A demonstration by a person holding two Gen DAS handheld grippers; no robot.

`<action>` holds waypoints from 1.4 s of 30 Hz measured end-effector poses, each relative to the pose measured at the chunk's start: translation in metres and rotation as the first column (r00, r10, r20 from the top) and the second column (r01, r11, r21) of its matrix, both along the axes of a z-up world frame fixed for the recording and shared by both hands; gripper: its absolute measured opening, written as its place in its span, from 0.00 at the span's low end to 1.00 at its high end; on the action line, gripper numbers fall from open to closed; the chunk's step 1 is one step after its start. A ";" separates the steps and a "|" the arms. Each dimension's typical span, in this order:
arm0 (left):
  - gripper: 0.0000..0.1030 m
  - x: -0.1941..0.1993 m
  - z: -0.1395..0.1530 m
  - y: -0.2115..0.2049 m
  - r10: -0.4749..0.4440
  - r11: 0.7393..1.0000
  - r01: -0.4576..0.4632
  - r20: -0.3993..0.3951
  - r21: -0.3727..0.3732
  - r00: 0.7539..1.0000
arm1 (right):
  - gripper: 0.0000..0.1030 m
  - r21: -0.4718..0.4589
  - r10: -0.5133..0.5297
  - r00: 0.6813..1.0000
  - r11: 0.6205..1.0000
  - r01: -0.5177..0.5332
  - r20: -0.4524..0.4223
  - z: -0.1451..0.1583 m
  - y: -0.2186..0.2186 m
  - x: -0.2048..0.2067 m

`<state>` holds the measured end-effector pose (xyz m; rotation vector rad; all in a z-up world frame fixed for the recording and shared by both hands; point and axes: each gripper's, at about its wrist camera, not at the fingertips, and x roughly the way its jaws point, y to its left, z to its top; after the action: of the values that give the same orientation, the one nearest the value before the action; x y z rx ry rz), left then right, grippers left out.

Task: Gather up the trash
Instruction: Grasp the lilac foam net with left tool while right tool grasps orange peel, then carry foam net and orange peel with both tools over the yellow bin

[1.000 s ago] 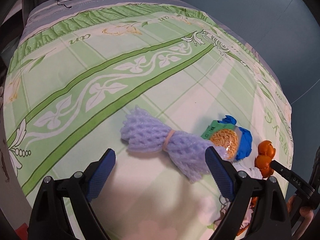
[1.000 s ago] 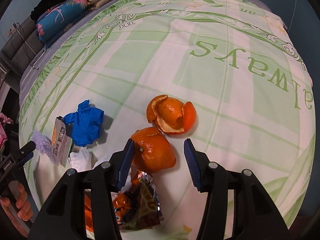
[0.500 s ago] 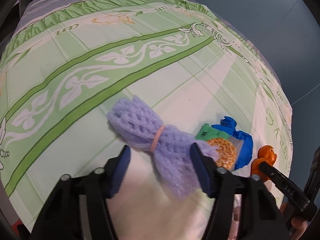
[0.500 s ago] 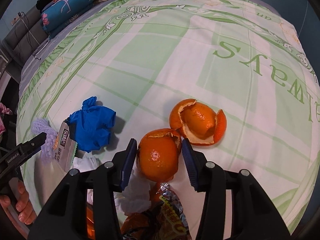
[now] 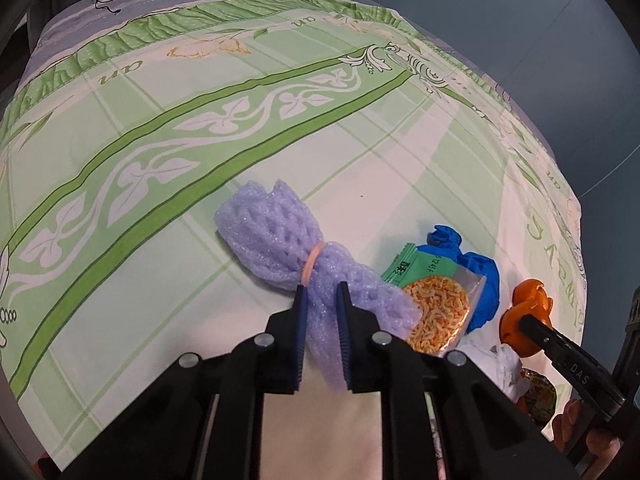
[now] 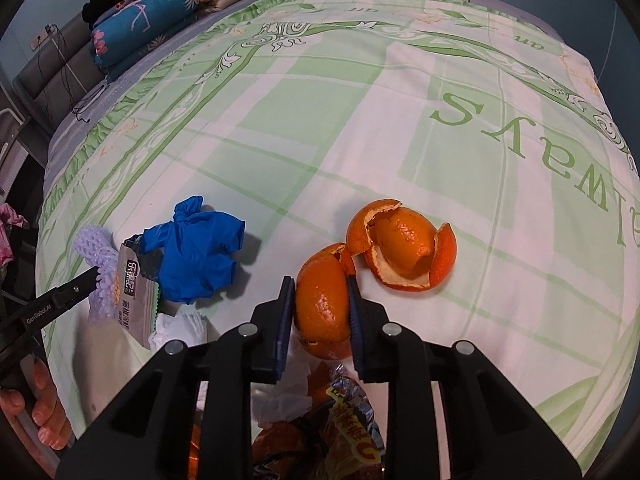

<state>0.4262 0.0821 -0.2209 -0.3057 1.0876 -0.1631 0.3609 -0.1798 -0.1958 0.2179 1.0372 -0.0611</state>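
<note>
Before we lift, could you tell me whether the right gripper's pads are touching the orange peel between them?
Touching: the right wrist view shows both pads of the right gripper pressed against the orange peel.

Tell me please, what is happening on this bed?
A person is collecting trash from the bed with two hand-held tongs. The left tongs have just been closing and now pinch the purple foam fruit net. The right tongs have just been closing on one piece of orange peel. A second peel, a blue glove and snack packets still lie on the sheet.
</note>
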 end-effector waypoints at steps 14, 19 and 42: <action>0.13 -0.043 0.040 0.020 0.001 1.000 0.001 0.080 -0.028 0.997 | 0.20 0.056 -0.034 0.998 0.998 0.031 0.057 0.037 -0.014 -0.046; 0.13 -0.066 0.056 0.022 -0.013 0.999 0.016 0.106 -0.028 0.994 | 0.20 0.087 -0.029 0.997 0.996 0.023 0.072 0.056 -0.014 -0.075; 0.13 -0.188 0.093 -0.068 -0.254 0.964 0.264 0.166 -0.035 0.953 | 0.20 0.130 -0.086 0.985 0.989 0.067 0.152 0.111 -0.055 -0.227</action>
<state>0.2379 0.0139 -0.1276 -0.1951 0.9613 -0.4467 0.1334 -0.2351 -0.0850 0.3704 0.8757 -0.0482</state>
